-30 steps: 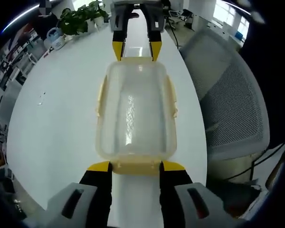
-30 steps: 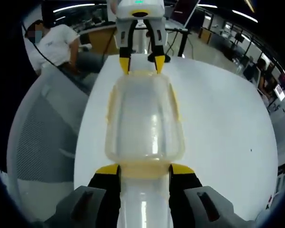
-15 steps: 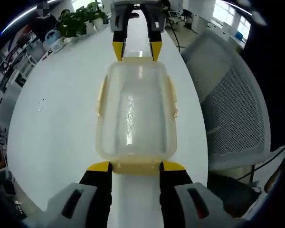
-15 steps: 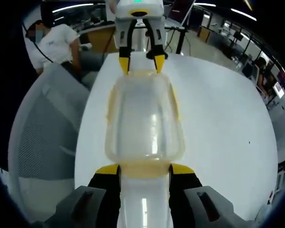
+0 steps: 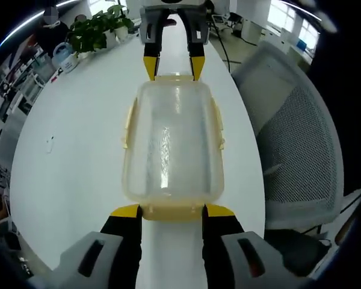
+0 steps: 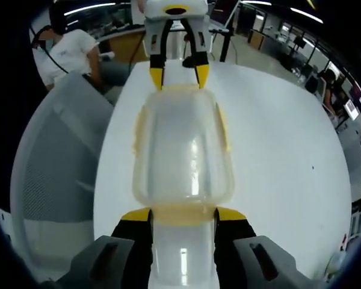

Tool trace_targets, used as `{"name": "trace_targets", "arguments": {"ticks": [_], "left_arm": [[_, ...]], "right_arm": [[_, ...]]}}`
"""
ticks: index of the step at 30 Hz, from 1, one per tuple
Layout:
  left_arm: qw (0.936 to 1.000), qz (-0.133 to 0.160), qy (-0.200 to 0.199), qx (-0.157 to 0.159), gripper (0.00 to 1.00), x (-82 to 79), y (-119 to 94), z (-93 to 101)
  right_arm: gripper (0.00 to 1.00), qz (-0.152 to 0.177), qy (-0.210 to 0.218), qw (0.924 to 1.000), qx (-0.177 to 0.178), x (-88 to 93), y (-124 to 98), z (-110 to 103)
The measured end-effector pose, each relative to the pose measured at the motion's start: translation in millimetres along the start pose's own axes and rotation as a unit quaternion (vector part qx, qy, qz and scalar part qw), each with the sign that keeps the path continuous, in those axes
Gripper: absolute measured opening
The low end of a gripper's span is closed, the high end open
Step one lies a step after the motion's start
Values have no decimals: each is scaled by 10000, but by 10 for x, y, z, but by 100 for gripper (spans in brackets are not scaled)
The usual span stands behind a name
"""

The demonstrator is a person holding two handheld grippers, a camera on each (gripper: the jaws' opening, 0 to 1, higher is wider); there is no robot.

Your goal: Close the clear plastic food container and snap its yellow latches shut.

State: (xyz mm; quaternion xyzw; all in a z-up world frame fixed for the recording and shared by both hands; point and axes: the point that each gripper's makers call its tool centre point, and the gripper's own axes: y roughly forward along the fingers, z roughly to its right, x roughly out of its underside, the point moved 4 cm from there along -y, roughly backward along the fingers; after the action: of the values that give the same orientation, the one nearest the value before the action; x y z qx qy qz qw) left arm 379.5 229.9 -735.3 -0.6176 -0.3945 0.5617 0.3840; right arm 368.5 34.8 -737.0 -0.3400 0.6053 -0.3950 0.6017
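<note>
Clear plastic food container (image 5: 171, 144) lay lid-on on the white counter (image 5: 72, 162), long axis running straight between the two grippers, one at each short end. Left gripper (image 5: 171, 211): jaws stood open, yellow tips spread either side of the near yellow end latch (image 5: 171, 212), touching or just beside it; could not tell whether anything was actually pinched. Right gripper (image 6: 183, 214): same stance at the opposite short end, jaws apart, bracketing its own end latch (image 6: 183, 213). Each was equally close to its end; the latch sat directly ahead between the tips, so the coming press probably turns on pushing along that axis. Side latches (image 5: 216, 123) looked flat against the walls, but whether they or the end latches were snapped was hard to make out through the haze. Mesh chair (image 5: 295, 132) stood beside the counter
</note>
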Motion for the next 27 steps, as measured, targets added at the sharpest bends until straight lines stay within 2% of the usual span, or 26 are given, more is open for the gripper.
{"name": "trace_targets", "arguments": {"ticks": [19, 27], "left_arm": [[10000, 52, 30, 68, 38, -370, 186, -16], [9999, 98, 37, 101, 38, -561, 299, -28]], "right_arm": [[38, -89, 82, 9999, -61, 357, -161, 11], [38, -107, 148, 9998, -81, 571, -243, 24]]}}
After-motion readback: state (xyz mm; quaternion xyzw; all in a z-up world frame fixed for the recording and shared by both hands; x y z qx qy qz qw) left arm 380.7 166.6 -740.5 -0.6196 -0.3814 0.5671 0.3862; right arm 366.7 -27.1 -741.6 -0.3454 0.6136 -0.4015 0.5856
